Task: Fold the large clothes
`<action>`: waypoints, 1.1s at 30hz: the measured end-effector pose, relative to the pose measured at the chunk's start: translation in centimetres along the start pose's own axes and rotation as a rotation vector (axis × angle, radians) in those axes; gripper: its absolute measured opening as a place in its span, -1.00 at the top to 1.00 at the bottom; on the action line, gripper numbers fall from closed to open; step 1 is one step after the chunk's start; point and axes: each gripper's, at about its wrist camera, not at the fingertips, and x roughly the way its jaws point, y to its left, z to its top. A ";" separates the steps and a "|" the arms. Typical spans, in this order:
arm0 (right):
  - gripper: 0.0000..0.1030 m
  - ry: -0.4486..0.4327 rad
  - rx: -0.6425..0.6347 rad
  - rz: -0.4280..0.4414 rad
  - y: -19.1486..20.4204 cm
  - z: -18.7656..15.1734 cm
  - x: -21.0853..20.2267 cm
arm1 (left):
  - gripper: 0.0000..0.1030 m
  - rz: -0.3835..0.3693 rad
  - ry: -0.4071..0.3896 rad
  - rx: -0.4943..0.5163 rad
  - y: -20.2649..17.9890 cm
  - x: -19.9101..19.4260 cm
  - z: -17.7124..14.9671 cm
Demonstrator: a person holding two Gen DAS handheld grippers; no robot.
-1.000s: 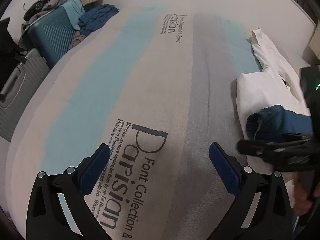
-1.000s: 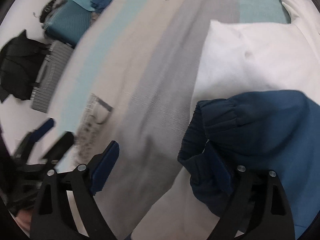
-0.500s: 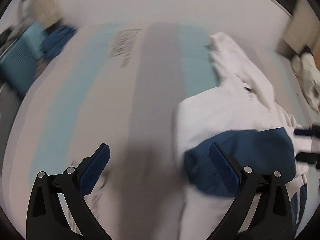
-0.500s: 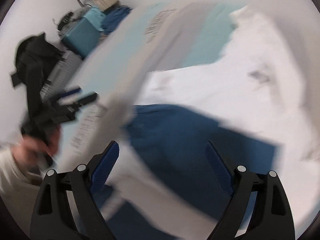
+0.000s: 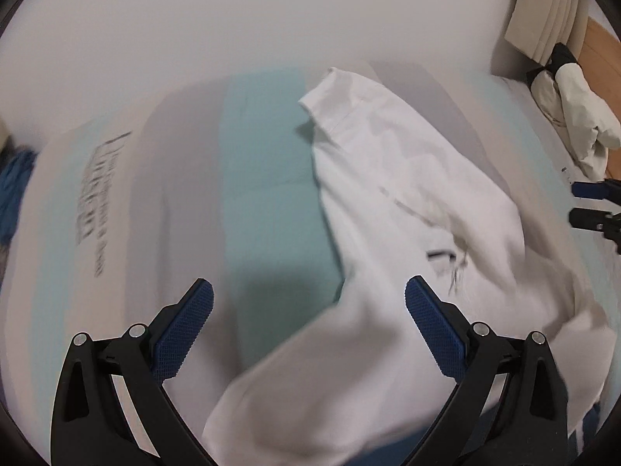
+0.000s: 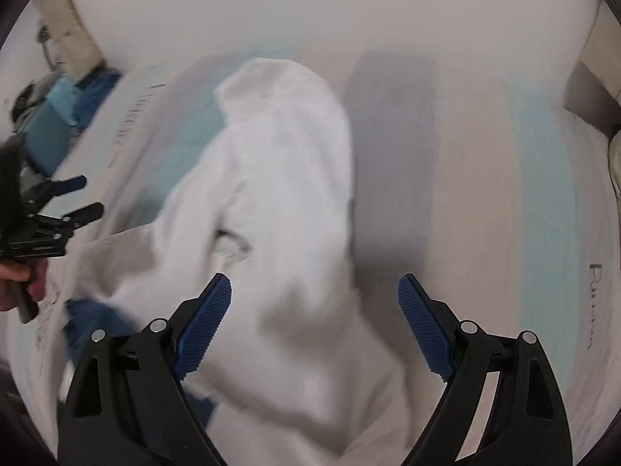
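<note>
A large white garment [image 5: 407,202] lies crumpled across the striped bed sheet [image 5: 268,178], one sleeve stretching toward the far wall. My left gripper [image 5: 308,303] hovers open above its near part, nothing between the fingers. In the right wrist view the same white garment [image 6: 279,178] fills the middle, and my right gripper [image 6: 314,303] is open over it, holding nothing. A dark blue piece of clothing [image 6: 97,318] peeks out at the lower left there, partly under the white cloth. The other gripper [image 6: 58,209] shows at the left edge, with a hand below it. Both views are motion-blurred.
Printed lettering [image 5: 93,194] runs along the sheet at left. Pale bedding [image 5: 574,116] and a wooden headboard [image 5: 601,50] are at the far right. A teal suitcase [image 6: 46,132] with clothes on it stands beyond the bed's left side.
Both grippers have swung to the right over the bed, from the printed sheet and the blue garment onto the white garment. The blue piece is now nearly out of view. Both stay open.
</note>
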 end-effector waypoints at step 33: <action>-0.51 0.012 -0.026 -0.064 0.6 8.2 15.3 | -0.63 -0.139 0.088 -0.126 0.8 17.5 9.0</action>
